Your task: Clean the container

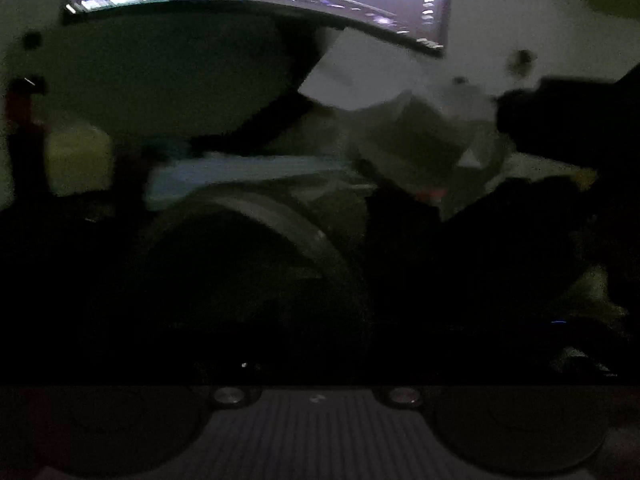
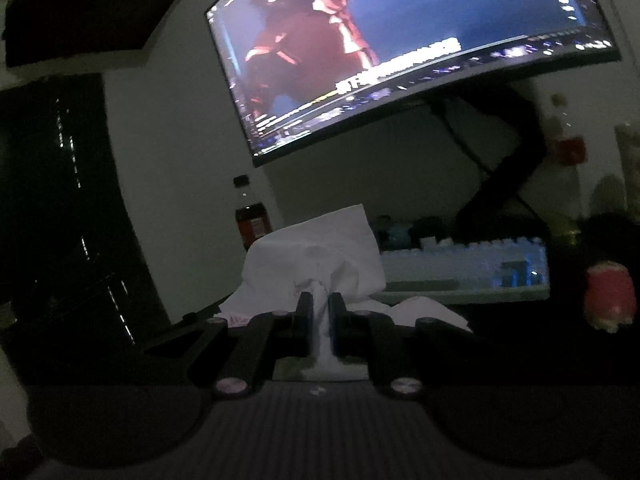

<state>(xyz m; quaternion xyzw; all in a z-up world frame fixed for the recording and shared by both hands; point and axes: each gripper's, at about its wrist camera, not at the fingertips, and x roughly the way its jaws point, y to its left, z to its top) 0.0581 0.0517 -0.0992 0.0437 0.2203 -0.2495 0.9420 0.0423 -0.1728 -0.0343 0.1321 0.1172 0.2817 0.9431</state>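
My right gripper [image 2: 320, 322] pinches the white tissue [image 2: 316, 256] tight, lifted before the monitor [image 2: 400, 40], while the container [image 1: 256, 256] sits dim under my left gripper, whose jaws I cannot make out; next, I judge, comes wiping inside it.

One monitor [image 2: 400, 40], one keyboard [image 2: 464, 268], one bottle [image 2: 252, 222], one tissue [image 2: 320, 256].

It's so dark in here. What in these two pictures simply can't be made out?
- Left wrist view: left gripper's fingers, lost in darkness and blur.
- Left wrist view: container, only a dim curved rim shows.
- Right wrist view: the white tissue in the right gripper hides the desk behind it.
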